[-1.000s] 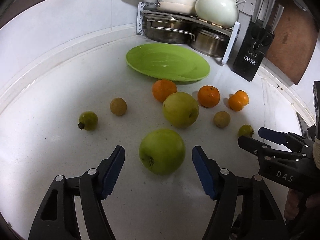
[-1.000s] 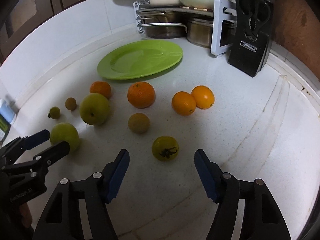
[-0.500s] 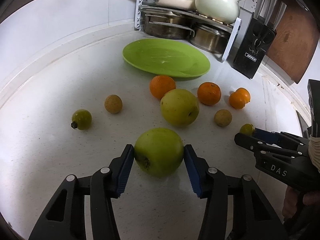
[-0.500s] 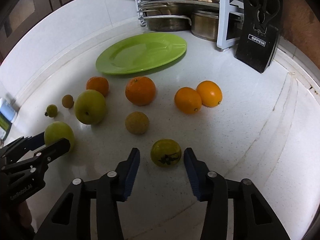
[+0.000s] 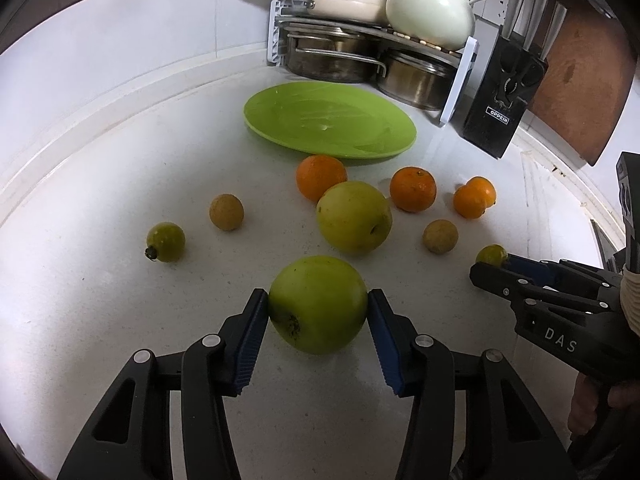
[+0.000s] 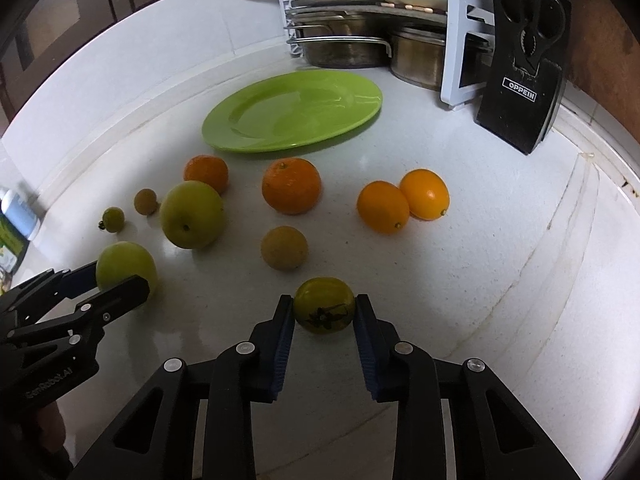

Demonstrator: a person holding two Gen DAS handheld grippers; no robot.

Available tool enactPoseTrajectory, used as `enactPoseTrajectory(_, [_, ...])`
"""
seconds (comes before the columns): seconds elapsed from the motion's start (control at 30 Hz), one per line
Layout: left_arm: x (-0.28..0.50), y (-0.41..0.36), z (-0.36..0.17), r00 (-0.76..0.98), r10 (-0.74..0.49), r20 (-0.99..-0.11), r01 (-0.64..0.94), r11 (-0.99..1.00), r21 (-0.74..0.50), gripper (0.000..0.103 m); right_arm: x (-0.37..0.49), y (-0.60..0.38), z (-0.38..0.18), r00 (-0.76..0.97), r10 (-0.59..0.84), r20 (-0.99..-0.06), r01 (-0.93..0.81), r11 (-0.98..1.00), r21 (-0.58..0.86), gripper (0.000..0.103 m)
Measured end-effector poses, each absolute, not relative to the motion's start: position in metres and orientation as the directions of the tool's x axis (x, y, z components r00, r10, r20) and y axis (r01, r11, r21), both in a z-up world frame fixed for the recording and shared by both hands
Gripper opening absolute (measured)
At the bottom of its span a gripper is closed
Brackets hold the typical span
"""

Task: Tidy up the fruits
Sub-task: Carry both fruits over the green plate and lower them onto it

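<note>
My left gripper [image 5: 318,307] is shut on a large green apple [image 5: 318,304] that rests on the white counter; both blue pads press its sides. My right gripper [image 6: 324,312] is shut on a small green tomato [image 6: 324,310], also on the counter. A second green apple [image 5: 354,216] lies just beyond the first. Behind it are oranges [image 5: 320,176] [image 5: 413,189], two smaller orange fruits [image 6: 384,207] [image 6: 425,194] and brown round fruits [image 5: 226,212] [image 6: 284,247]. Another small green tomato [image 5: 165,241] lies at the left. An empty green plate [image 5: 330,120] sits further back.
A white rack with steel pots [image 5: 340,58] and cream cookware [image 5: 430,10] stands at the back. A black knife block [image 5: 502,96] and a brown board [image 5: 580,80] stand at the back right. A container [image 6: 18,216] sits at the left edge.
Both grippers have closed: the left pads came in onto the green apple, and the right pads onto the small green tomato. Neither hand has moved away from its spot.
</note>
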State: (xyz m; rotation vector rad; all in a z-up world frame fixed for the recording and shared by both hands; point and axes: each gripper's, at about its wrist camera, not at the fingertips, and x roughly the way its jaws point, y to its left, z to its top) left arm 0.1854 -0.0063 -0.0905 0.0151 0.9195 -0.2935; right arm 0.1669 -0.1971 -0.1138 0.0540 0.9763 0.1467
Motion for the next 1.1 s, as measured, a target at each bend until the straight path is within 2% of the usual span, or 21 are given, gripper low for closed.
enactPoseTrajectory(0.57, [0.184, -0.003, -0.055, 0.635, -0.266, -0.725, 0.288, 0.953, -0.097, 0.05, 0.162, -0.18, -0.07, 0.63, 0.188, -0.753, -0.195, 0.977, 0.082, 0.031])
enactPoseTrajectory(1.1, [0.236, -0.011, -0.018, 0.683, -0.306, -0.664, 0.342, 0.936, -0.079, 0.05, 0.215, -0.181, -0.031, 0.697, 0.219, -0.683, -0.244, 0.968, 0.061, 0.031])
